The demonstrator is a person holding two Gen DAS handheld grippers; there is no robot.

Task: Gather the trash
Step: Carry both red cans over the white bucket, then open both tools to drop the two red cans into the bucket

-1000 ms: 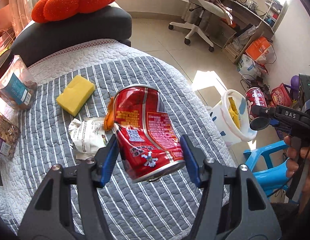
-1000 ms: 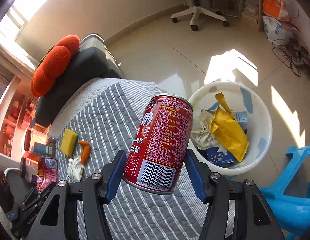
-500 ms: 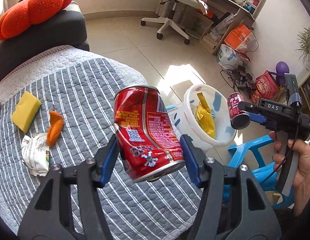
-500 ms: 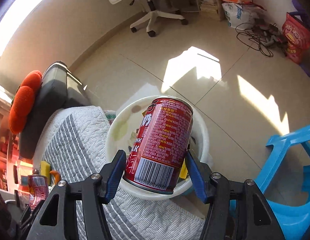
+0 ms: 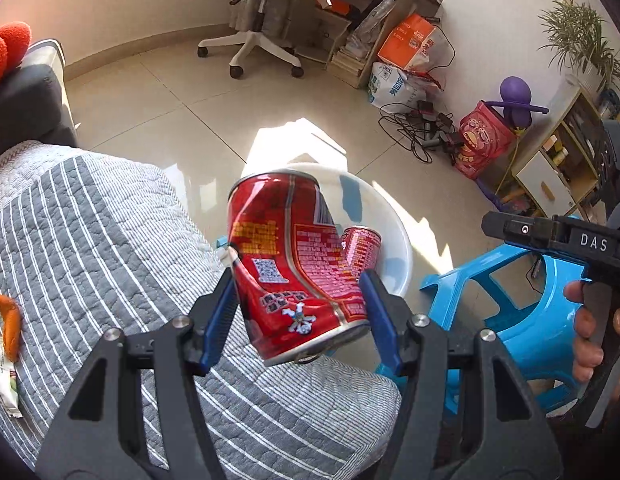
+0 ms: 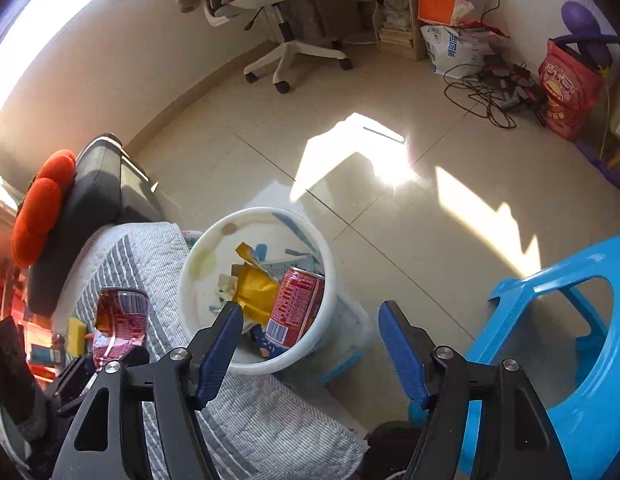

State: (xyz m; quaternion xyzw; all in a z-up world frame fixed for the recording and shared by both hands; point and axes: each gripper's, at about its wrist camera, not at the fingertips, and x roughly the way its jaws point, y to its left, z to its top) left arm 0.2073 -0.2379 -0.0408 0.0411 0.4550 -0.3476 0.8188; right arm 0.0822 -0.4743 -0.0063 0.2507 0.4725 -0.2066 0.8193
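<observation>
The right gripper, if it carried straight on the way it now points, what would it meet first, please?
Probably the white bin: the right gripper, jaws just opened and empty, points down over its near rim, where the red can lies inside. Depth is uncertain.

Bin stands on floor between quilted table edge at left and plastic stool at right. In bin: intact can leaning on inner wall, snack wrapper just left of it. Office chair well behind bin; dented can sits above table edge, before bin.
</observation>
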